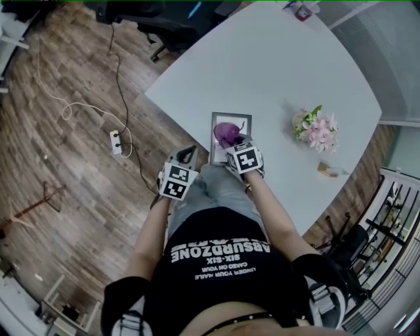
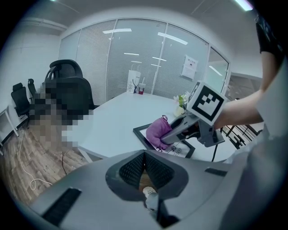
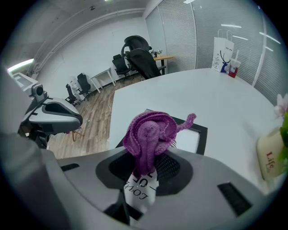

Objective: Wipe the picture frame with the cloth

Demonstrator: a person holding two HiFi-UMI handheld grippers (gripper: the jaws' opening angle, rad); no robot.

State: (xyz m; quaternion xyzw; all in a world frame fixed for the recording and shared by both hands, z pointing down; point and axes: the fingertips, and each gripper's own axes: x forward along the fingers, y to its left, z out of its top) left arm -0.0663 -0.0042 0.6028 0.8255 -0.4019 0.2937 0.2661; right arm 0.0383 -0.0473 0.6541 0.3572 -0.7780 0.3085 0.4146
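A black picture frame (image 1: 231, 121) lies flat near the white table's (image 1: 262, 65) front edge. A purple cloth (image 1: 226, 133) rests bunched on the frame's glass, and my right gripper (image 1: 237, 144) is shut on it. In the right gripper view the cloth (image 3: 148, 132) bulges out between the jaws, with the frame (image 3: 195, 134) and its printed sheet beneath. My left gripper (image 1: 189, 155) hangs off the table's edge to the left of the frame, over the person's lap, jaws shut on nothing. The left gripper view shows the cloth (image 2: 157, 129) on the frame (image 2: 143, 135) under the right gripper (image 2: 173, 134).
A small pot of pink flowers (image 1: 315, 128) stands right of the frame, a small tan object (image 1: 330, 170) by the near right edge. A paper bag and cups (image 1: 298, 10) sit at the table's far end. A power strip and cables (image 1: 117, 141) lie on the wood floor, with office chairs (image 1: 157, 20) beyond.
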